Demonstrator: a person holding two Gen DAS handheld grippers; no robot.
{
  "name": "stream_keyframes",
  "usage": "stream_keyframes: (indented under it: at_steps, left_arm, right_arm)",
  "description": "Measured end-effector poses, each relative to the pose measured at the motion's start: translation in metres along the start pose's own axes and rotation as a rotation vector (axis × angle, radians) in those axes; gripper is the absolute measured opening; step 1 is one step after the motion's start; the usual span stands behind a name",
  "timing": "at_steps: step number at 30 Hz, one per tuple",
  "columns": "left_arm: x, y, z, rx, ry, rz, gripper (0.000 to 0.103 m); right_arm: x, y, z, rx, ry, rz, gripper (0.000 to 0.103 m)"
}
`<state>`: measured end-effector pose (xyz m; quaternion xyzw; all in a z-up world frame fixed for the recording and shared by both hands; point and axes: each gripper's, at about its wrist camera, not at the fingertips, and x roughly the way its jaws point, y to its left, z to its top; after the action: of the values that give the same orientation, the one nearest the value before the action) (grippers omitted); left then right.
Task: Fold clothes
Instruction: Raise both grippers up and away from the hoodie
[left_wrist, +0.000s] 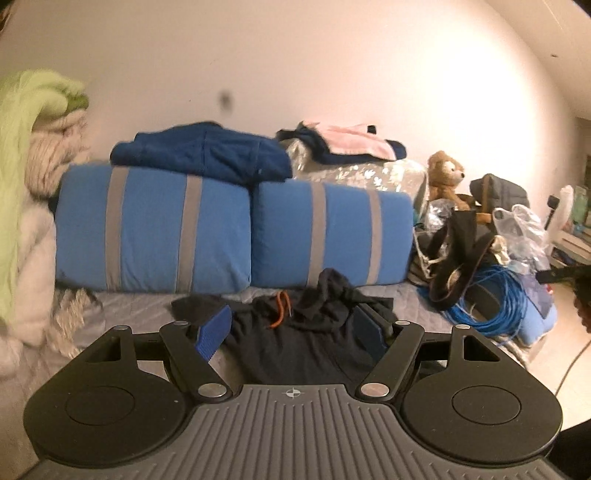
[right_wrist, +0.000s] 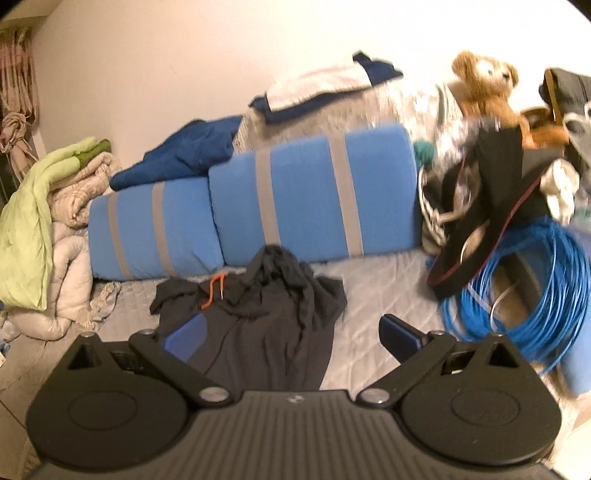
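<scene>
Crumpled in a heap on a pale grey quilted bed cover (right_wrist: 373, 295), a black hooded sweatshirt with an orange drawstring (left_wrist: 295, 332), lying just in front of two blue bolster cushions with grey stripes (left_wrist: 236, 236). Above it, the left gripper (left_wrist: 291, 330) with blue-padded fingers (left_wrist: 213, 330) spread wide on either side of the sweatshirt, holding nothing; likewise spread and empty, the right gripper (right_wrist: 295, 334), one finger over the dark cloth, the other over bare cover. Off to the right, a coil of bright blue cable (right_wrist: 524, 288) and a brown teddy bear (right_wrist: 484, 88) among the clutter.
</scene>
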<state>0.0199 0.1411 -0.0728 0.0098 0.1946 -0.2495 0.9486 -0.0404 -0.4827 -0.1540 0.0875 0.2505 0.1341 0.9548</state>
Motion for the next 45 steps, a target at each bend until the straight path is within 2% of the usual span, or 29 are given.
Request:
stream_keyframes:
  at_steps: [6, 9, 13, 17, 22, 26, 28, 32, 40, 45]
  left_arm:
    - [-0.023, -0.011, 0.053, 0.137, 0.031, 0.1, 0.074]
    - [-0.029, -0.02, 0.083, 0.182, 0.011, 0.094, 0.079]
    - [-0.019, -0.02, 0.118, 0.15, -0.005, 0.044, 0.079]
    - [0.0, -0.016, 0.143, 0.105, -0.037, 0.032, 0.079]
    - [0.028, -0.016, 0.176, 0.065, -0.08, 0.076, 0.08]
    - [0.048, -0.025, 0.201, 0.068, -0.148, 0.117, 0.08]
    - [0.061, -0.03, 0.206, 0.056, -0.177, 0.124, 0.083]
    - [0.094, -0.041, 0.192, -0.001, -0.179, 0.078, 0.085]
    - [0.167, -0.071, 0.113, -0.105, -0.154, 0.055, 0.085]
    - [0.216, -0.094, 0.055, -0.06, -0.088, 0.044, 0.085]
  right_arm:
    - [-0.027, 0.013, 0.059, -0.067, -0.074, -0.025, 0.103]
    - [-0.033, 0.015, 0.091, -0.083, -0.111, -0.02, 0.103]
    - [-0.03, 0.016, 0.131, -0.086, -0.119, -0.009, 0.103]
    - [-0.021, 0.016, 0.167, -0.063, -0.136, -0.016, 0.103]
    - [-0.012, 0.015, 0.213, -0.029, -0.199, -0.037, 0.103]
    - [0.002, 0.011, 0.247, 0.009, -0.227, -0.071, 0.103]
    - [0.013, 0.011, 0.247, 0.01, -0.237, -0.084, 0.103]
    - [0.04, 0.012, 0.228, -0.004, -0.255, -0.108, 0.103]
    - [0.096, 0.015, 0.186, -0.045, -0.285, -0.138, 0.103]
    - [0.14, 0.023, 0.135, -0.154, -0.234, -0.092, 0.103]
